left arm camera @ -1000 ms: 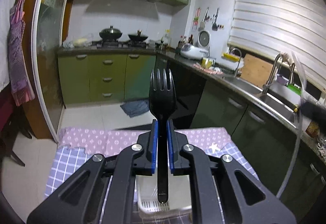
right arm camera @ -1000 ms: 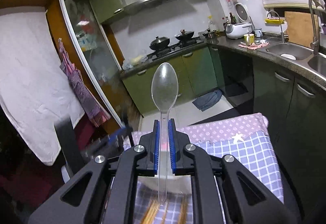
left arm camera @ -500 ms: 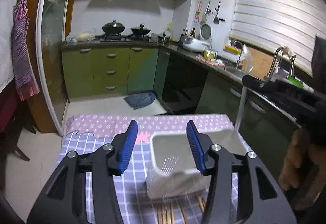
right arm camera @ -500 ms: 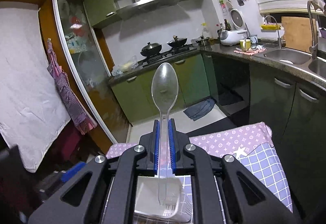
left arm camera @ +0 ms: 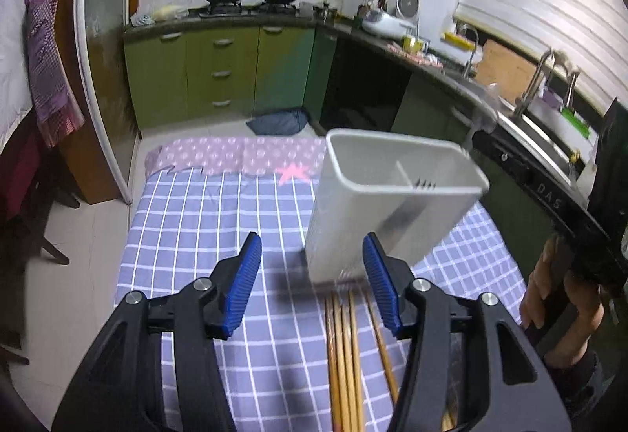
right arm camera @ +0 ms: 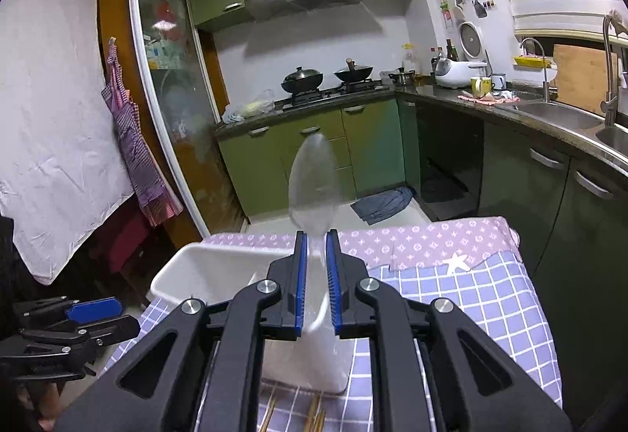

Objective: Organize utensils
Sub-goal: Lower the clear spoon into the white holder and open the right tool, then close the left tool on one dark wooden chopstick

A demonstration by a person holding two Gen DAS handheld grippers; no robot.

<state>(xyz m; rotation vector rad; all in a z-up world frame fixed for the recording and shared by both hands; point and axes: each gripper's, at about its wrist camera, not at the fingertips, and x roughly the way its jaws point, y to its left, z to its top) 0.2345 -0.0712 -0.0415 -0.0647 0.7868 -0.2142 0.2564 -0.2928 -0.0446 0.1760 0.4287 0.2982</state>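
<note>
Blue-padded left gripper (left arm camera: 310, 281) opening, nothing between its jaws. Right gripper (right arm camera: 316, 281) clamped on clear plastic spoon (right arm camera: 313, 185), above white plastic utensil holder (left arm camera: 386, 204) on checked tablecloth (left arm camera: 219, 216), beside wooden chopsticks (left arm camera: 345, 353).

Chopsticks (left arm camera: 345, 345) on tablecloth (left arm camera: 204, 220), just before utensil holder (left arm camera: 376, 212)

Green cabinets (right arm camera: 314, 153), white wall (right arm camera: 314, 43), slatted blind (left arm camera: 549, 12).

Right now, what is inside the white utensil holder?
Black fork tines show beside a divider in the white utensil holder. The fork's handle is a dim shape through the wall; the bottom is hidden.
</note>
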